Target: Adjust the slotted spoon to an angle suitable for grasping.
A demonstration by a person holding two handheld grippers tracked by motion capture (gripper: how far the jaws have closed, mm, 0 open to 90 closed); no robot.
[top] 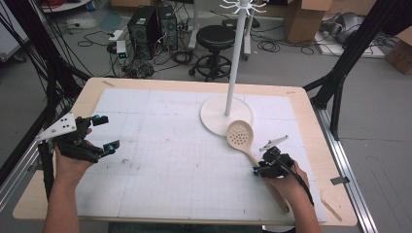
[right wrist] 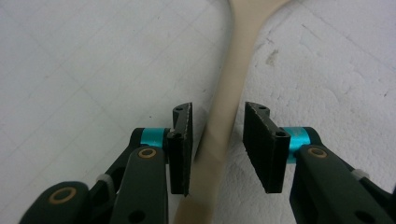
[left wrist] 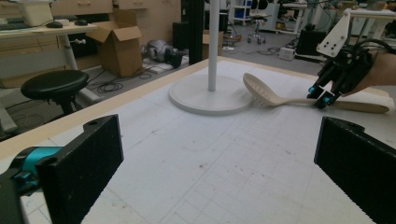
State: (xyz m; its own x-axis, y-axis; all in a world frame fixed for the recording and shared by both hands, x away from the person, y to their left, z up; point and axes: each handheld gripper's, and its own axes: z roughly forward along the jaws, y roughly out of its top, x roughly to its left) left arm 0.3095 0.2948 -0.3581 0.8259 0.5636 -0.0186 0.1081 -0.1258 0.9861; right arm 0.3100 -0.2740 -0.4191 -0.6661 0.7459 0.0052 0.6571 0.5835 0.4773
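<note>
Left tool (top: 99,133), held at the bench's (top: 165,83) left edge, jaws spread wide with nothing between them; in its own view the jaws are cut off at the lower frame edge. Centre right: white stand (top: 227,114), its pole top cropped in the high view. Slotted spoon (top: 241,136) lies flat on the bench just beside the stand base, bowl toward it. Right tool (right wrist: 217,140) straddles the spoon handle; its jaws stand a little apart from the handle, not yet pinching it. The handle's end is hidden under the right hand (top: 286,182).
</note>
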